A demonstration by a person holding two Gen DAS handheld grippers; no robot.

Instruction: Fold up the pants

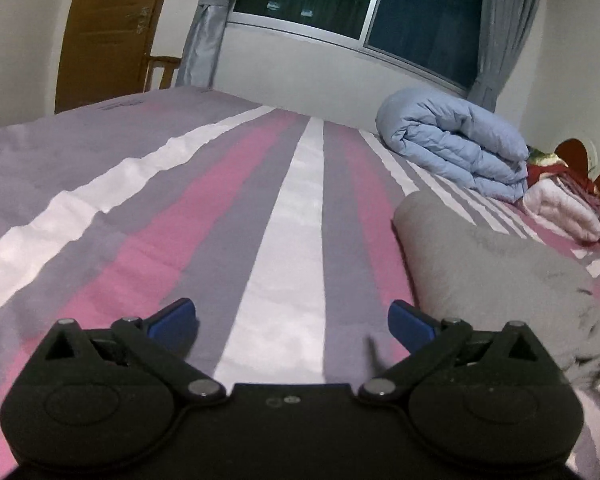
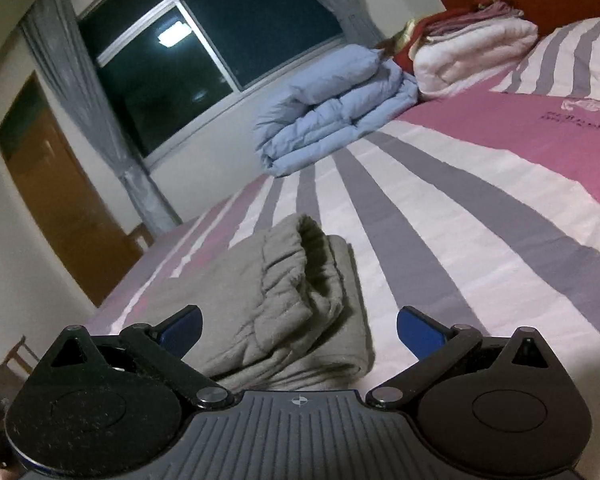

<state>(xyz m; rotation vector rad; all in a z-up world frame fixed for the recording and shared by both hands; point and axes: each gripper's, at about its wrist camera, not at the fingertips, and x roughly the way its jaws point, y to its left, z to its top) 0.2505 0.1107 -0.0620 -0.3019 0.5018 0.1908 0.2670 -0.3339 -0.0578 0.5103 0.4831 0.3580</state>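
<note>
Between the spread blue fingers of the right hand-held gripper (image 2: pixel 299 330), close in front of it, lie the gray pants (image 2: pixel 300 304), folded into a thick bundle on the striped bed (image 2: pixel 480 216), their ribbed waistband turned up on top. Nothing is clamped: the jaws stand wide apart, with the bundle's near edge running under the body of the tool. Farther ahead of this gripper sits a folded light-blue quilt (image 2: pixel 332 108), and to the right of that a white blanket (image 2: pixel 472 52) with red cloth on it. Over pink, white and gray stripes hovers the left hand-held gripper (image 1: pixel 292 322), its fingers likewise apart and empty. From that side the pants (image 1: pixel 492 268) lie just to the right of its right finger, and the quilt (image 1: pixel 456 144) rests farther ahead on the right, below the dark window (image 1: pixel 380 8).
</note>
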